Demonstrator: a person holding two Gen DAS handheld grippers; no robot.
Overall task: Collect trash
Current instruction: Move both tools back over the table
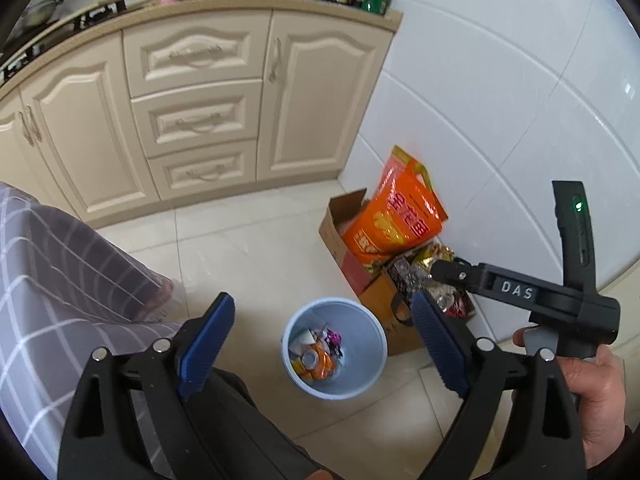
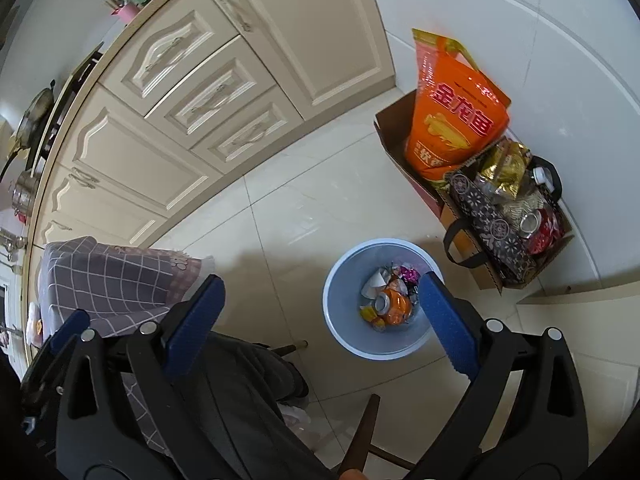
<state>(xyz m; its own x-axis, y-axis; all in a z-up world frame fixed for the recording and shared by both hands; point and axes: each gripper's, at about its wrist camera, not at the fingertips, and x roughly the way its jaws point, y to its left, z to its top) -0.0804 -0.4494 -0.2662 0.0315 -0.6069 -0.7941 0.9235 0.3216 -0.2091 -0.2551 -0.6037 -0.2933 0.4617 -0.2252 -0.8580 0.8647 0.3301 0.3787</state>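
Observation:
A light blue trash bin stands on the tiled floor and holds a crushed orange can, white scraps and shiny wrappers. It also shows in the right wrist view, with the can inside. My left gripper is open and empty, held above the bin. My right gripper is open and empty, also above the bin. The right gripper's black body shows at the right in the left wrist view, held by a hand.
A cardboard box with an orange bag and a patterned tote of shiny packets stand by the white tiled wall. Cream cabinets line the back. A checked grey cloth covers a table edge at left. A wooden chair part is below.

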